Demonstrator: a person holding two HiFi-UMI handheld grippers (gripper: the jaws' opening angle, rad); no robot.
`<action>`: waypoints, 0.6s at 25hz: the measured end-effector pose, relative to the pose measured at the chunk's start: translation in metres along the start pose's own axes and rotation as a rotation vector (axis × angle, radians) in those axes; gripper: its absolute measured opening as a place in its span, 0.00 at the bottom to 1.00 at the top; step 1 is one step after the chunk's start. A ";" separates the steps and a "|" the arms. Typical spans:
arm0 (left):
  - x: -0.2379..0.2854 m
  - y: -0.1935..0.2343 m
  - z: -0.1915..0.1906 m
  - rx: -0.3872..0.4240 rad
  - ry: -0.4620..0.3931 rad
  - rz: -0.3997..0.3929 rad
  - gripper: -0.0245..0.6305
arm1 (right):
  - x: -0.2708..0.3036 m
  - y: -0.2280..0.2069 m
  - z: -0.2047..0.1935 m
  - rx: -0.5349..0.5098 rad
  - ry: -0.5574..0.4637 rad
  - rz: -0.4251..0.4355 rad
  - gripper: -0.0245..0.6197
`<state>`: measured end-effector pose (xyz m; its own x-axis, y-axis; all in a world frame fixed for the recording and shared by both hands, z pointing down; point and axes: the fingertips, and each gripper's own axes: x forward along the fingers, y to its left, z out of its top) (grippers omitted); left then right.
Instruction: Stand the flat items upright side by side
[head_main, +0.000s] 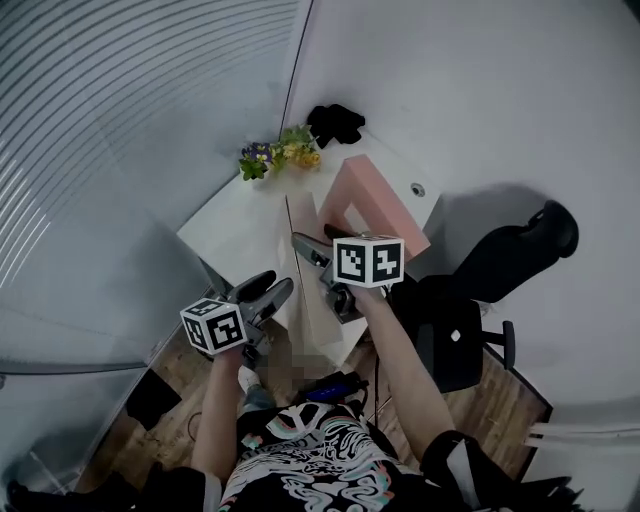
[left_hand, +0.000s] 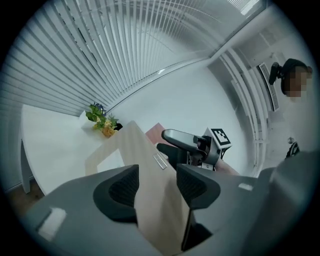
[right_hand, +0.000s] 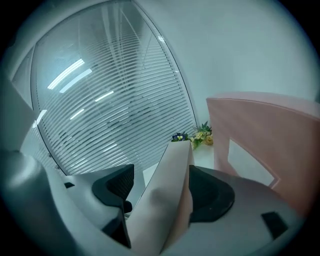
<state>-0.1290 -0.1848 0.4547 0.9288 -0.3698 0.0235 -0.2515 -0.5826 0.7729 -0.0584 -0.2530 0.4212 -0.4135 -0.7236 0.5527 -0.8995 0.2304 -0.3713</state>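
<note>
Slatted blinds (head_main: 120, 120) covered the wall to your left, and a white surface (head_main: 235, 215) filled the corner of the room. A small bunch of flowers (head_main: 280, 155) and a dark bundle (head_main: 335, 122) sat at its far end. A black office chair (head_main: 490, 280) stood to the right on the wooden floor (head_main: 500, 400).

You held the beige panel (head_main: 308, 310) between both tools, set on its edge. It ran from the near side of the surface toward the flowers. A cut-out opened through its far half, and a small metal tag sat on its top edge. I could not tell whether its lower edge rested on the surface.

Your left tool (head_main: 272, 286) was clamped on the near end of the beige panel, with a pad pressed against each face.

Your right tool (head_main: 315, 268) reached in farther along the same panel from the right, pointing downward. Its jaws stood wide. The panel passed between them and lay against the right-hand pad, while a gap showed between the panel and the left-hand pad, so that tool had no grip on it.

The pink panel (head_main: 375, 205) stood upright on the surface just to the right of the beige one. It had a cut-out of its own, and neither tool touched it.
</note>
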 end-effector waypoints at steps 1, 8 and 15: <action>0.002 0.003 0.000 -0.004 0.010 -0.011 0.37 | 0.003 -0.002 0.002 -0.005 0.010 -0.017 0.57; 0.011 0.009 0.006 -0.026 0.045 -0.091 0.37 | 0.027 -0.007 0.006 -0.030 0.075 -0.088 0.58; 0.016 0.005 0.001 -0.009 0.112 -0.146 0.37 | 0.043 -0.018 0.006 -0.031 0.169 -0.148 0.61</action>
<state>-0.1161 -0.1944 0.4580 0.9799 -0.1986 -0.0198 -0.1094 -0.6173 0.7790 -0.0596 -0.2919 0.4472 -0.2920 -0.6323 0.7176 -0.9550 0.1517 -0.2549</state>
